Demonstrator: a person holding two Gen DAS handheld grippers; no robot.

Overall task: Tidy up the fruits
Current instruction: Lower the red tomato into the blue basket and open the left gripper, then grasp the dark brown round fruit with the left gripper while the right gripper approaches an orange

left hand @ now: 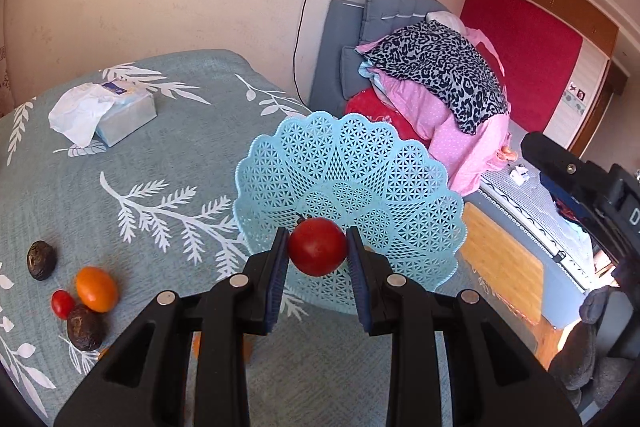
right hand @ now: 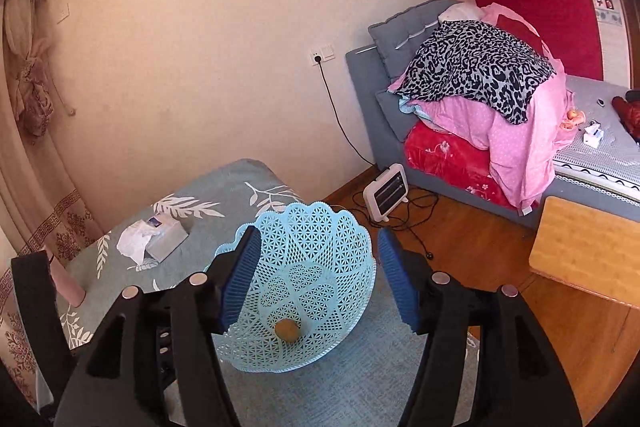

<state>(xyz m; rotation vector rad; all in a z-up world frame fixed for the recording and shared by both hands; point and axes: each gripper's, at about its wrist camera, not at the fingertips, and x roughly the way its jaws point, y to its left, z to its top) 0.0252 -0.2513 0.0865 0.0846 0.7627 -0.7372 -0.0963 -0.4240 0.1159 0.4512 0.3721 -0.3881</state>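
In the left wrist view my left gripper [left hand: 317,253] is shut on a red fruit [left hand: 317,251] and holds it in front of the light blue lattice basket [left hand: 360,155]. On the cloth at the lower left lie two dark wrinkled fruits [left hand: 41,259] [left hand: 83,327], an orange fruit [left hand: 96,288] and a small red fruit [left hand: 62,303]. In the right wrist view my right gripper [right hand: 316,277] is open and empty above the same basket [right hand: 332,239]. A small brown fruit [right hand: 287,329] lies in the basket's bottom.
A tissue box [left hand: 120,115] lies on the leaf-patterned tablecloth [left hand: 168,163] at the back left. A wooden stool [right hand: 584,247], a white heater [right hand: 386,193] with cables, and a bed piled with bedding [right hand: 480,83] stand to the right.
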